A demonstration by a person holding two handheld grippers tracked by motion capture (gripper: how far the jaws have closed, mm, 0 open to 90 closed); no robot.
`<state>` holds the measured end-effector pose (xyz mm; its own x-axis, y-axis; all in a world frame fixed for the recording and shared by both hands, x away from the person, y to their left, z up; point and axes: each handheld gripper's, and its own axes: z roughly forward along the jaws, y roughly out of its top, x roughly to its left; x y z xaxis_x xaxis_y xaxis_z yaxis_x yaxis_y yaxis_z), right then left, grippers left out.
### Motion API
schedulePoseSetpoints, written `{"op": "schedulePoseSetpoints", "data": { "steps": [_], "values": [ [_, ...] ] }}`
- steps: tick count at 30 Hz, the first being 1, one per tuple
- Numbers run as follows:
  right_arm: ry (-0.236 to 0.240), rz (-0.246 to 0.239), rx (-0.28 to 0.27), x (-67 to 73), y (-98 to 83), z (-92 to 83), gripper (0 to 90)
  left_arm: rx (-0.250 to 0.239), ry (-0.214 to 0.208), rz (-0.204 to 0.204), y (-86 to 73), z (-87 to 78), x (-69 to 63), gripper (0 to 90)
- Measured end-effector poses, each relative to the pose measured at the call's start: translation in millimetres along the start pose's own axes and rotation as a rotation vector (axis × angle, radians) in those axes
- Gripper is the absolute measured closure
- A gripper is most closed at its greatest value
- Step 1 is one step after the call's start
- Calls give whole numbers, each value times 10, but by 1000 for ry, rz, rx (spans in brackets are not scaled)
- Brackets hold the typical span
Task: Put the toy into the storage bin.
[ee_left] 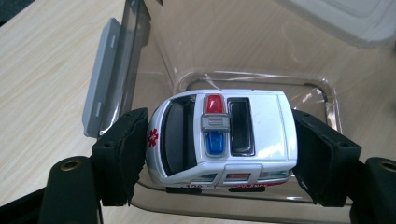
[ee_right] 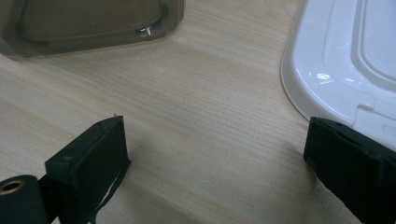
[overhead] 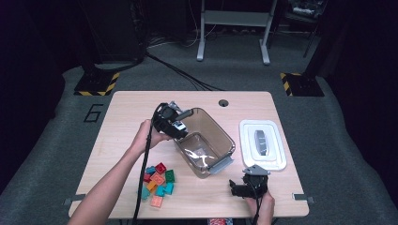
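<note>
Both fingers [ee_left: 122, 154] of the left gripper [ee_left: 219, 154] were pressed against a toy ambulance [ee_left: 224, 135], one pad flat on its front end and the other on its rear, so the little car sat squarely between them, clamped end to end. Seen along the left gripper view, it hung over the mouth of a clear brownish plastic container [ee_left: 154, 51], above the near rim, with the container's bare bottom visible beyond it. From the high view, that gripper [overhead: 174, 123] stood at the container's [overhead: 220, 136] left-hand edge, tipped toward the opening.

The car was white and stubby, with a dark windscreen, a dark roof hatch, and a light bar across the roof, red at one end and blue at the other on a grey base. A red medical star marked the bonnet, and red lettering ran along the side nearest the camera, too small to read.

Its long axis ran straight across from pad to pad, nose toward the jaw on the left of that view, roof facing the camera.

Over by the near right corner of the table [overhead: 141, 101], the right gripper [ee_right: 215, 154] had its jaws spread wide with nothing between them, close above bare wood, next to a white lid [ee_right: 345, 60].
</note>
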<state>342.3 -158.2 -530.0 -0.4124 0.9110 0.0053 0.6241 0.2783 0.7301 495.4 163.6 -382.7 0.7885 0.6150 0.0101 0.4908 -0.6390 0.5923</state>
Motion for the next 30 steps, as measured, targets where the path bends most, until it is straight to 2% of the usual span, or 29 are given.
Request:
{"op": "schedulePoseSetpoints", "data": {
  "steps": [6, 9, 13, 17, 20, 22, 30],
  "values": [
    [-1, 0, 0, -1, 0, 0, 54, 10, 6, 34, 5, 18, -24, 251],
    [-1, 0, 0, -1, 0, 0, 54, 30, 17, 57, 5, 54, -49, 251],
    [-3, 0, 0, -1, 0, -1, 54, 35, -2, 61, -2, 66, -59, 250],
    [-3, 0, 0, -1, 0, -1, 54, 36, -11, 47, -7, 66, -50, 248],
    [-3, 0, 0, -1, 0, -1, 54, 29, -32, 47, -13, 60, -40, 244],
    [-3, 0, 0, -1, 0, -1, 55, 15, -42, 45, -16, 37, -36, 188],
    [-5, 3, -1, -4, -1, -3, 61, -21, -39, 31, -64, -108, -7, 139]
  ]
}}
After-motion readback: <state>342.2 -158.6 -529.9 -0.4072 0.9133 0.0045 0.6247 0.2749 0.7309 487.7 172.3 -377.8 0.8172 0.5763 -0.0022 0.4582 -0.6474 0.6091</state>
